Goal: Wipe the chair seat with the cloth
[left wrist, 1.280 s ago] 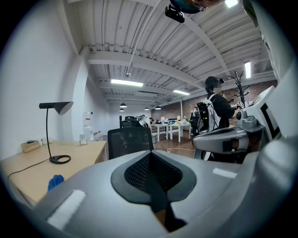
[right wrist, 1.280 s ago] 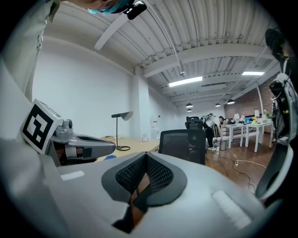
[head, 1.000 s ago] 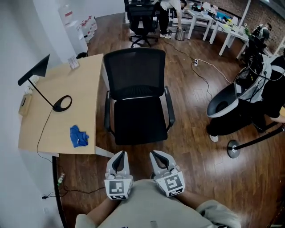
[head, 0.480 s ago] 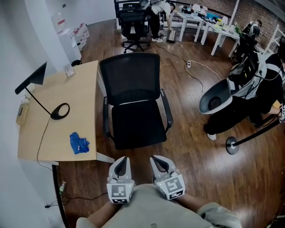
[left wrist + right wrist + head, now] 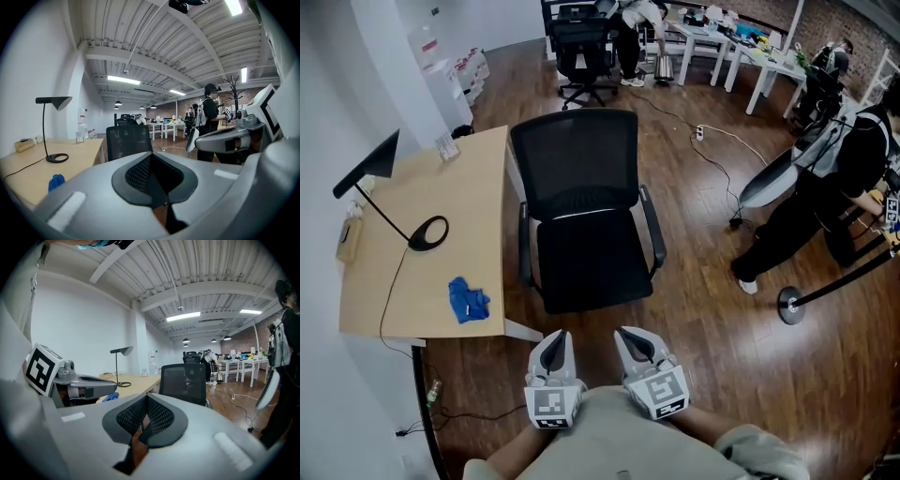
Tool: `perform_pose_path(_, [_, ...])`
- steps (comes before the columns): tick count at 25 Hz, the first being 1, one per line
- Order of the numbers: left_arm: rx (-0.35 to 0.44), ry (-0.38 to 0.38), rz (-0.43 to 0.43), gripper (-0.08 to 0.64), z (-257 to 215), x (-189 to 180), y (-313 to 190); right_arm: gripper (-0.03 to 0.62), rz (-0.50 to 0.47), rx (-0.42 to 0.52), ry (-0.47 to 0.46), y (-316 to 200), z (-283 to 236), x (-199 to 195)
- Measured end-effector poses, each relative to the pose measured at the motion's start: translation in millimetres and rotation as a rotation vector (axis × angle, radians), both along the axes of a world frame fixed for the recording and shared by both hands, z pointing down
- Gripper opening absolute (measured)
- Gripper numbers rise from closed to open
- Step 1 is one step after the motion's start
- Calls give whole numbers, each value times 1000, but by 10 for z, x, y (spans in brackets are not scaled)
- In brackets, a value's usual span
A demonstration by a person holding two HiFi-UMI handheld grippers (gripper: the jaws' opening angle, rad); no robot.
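A black mesh office chair (image 5: 579, 202) stands beside a wooden desk (image 5: 412, 234), and its seat (image 5: 589, 258) is bare. On the desk's near end lies a crumpled blue cloth (image 5: 467, 300), seen low at the left from the left gripper view (image 5: 56, 182) and beside the other gripper from the right gripper view (image 5: 110, 397). My left gripper (image 5: 551, 354) and right gripper (image 5: 639, 349) are held side by side close to my body, in front of the chair. Both are shut and hold nothing. The chair back (image 5: 129, 139) shows beyond the left gripper (image 5: 150, 157), and again (image 5: 183, 379) beyond the right gripper (image 5: 146, 403).
A black desk lamp (image 5: 403, 202) with its cord stands on the desk. A person in black (image 5: 825, 187) with a white shell stands to the right, near a stanchion base (image 5: 790, 305). A cable and power strip (image 5: 705, 131) lie on the wood floor behind the chair. More chairs and white tables are at the back.
The view has shifted slightly. The person at the right has moved, and the white shell has swung up. Both grippers stay where they were, shut.
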State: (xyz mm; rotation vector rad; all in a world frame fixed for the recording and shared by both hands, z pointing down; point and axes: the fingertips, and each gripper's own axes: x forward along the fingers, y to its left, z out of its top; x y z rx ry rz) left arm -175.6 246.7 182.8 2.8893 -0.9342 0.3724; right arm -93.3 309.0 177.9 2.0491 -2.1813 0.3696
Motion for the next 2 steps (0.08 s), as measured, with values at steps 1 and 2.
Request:
perform_pose_path(1, [-1, -1, -2, 5, -6, 2, 9, 2, -2, -2, -1, 10, -5, 3])
perform_pose_path(2, [-2, -2, -5, 5, -12, 4, 18, 2, -4, -3, -1, 19, -10, 6])
